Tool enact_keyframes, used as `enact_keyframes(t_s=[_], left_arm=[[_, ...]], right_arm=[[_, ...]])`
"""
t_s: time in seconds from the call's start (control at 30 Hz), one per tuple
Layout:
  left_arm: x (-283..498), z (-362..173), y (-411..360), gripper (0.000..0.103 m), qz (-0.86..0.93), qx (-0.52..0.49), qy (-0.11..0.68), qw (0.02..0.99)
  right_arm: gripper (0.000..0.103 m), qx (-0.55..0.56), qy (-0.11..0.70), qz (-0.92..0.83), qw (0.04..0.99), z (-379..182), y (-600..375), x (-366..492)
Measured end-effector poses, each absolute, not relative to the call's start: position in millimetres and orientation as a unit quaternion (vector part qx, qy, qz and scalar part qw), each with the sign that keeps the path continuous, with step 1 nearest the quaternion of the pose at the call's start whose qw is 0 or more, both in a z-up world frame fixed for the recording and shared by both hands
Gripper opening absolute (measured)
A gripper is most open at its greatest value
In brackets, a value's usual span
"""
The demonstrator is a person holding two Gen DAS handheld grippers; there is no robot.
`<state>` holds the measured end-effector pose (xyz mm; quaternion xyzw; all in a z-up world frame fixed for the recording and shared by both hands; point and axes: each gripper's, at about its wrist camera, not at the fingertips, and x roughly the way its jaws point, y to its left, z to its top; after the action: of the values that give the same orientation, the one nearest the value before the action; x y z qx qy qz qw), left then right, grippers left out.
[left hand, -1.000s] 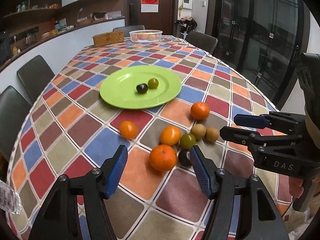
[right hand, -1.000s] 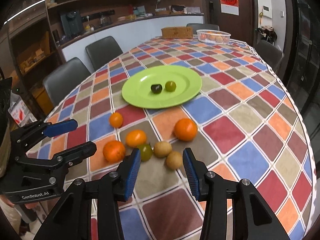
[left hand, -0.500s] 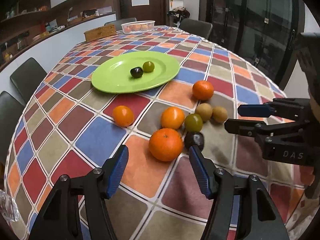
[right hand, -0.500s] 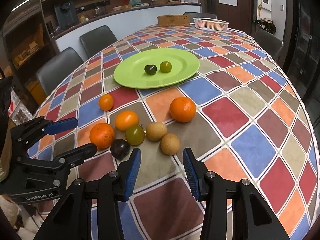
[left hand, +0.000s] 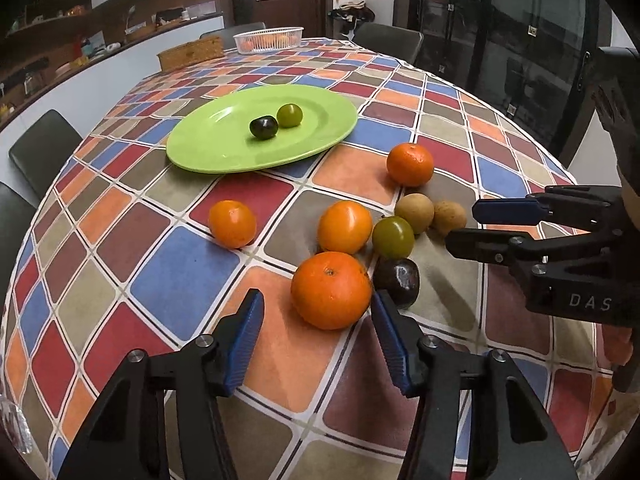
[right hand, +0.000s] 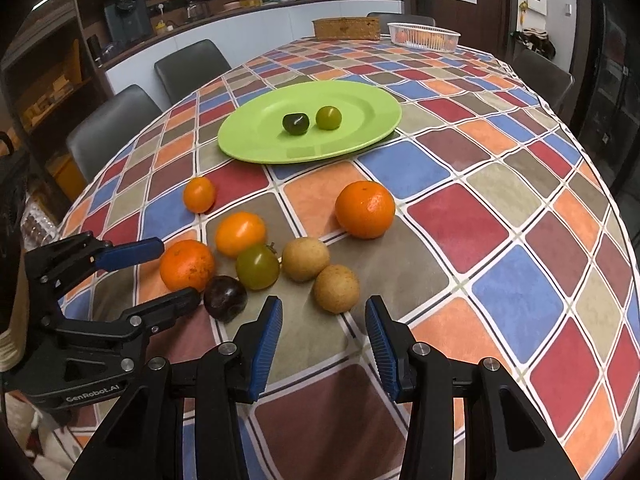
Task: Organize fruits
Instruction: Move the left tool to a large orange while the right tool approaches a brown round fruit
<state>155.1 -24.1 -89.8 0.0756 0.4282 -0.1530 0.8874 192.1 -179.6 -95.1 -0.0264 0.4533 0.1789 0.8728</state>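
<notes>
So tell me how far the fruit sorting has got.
Done: a dark plum and a green plum lie on the green plate. In hand: nothing is gripped. The left gripper is closing around the nearest orange, pads not yet touching; the right gripper is open just short of a brown fruit. Left: eight fruits are on the tablecloth.

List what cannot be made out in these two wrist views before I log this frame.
- White plastic basket at the table's far end: contents too small and distant in both views, only orange shapes behind its mesh.
- Dark purple plum: its near side is hidden by the left gripper finger in the left wrist view.
- Shelf items behind the table: too small and dim, both views.
- Person: cut off by the frame edges.
</notes>
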Motion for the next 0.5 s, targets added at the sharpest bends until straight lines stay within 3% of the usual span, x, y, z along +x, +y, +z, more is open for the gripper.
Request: enact_keyframes(t_s=[0.5], left_arm=[[165.2,-91.5,-24.9,0.040,-0.161,0.043,0.435,0.885]], right_arm=[[0.037,-0.029,0.458,0.180,0.870,-99.2,-175.4,206.6]])
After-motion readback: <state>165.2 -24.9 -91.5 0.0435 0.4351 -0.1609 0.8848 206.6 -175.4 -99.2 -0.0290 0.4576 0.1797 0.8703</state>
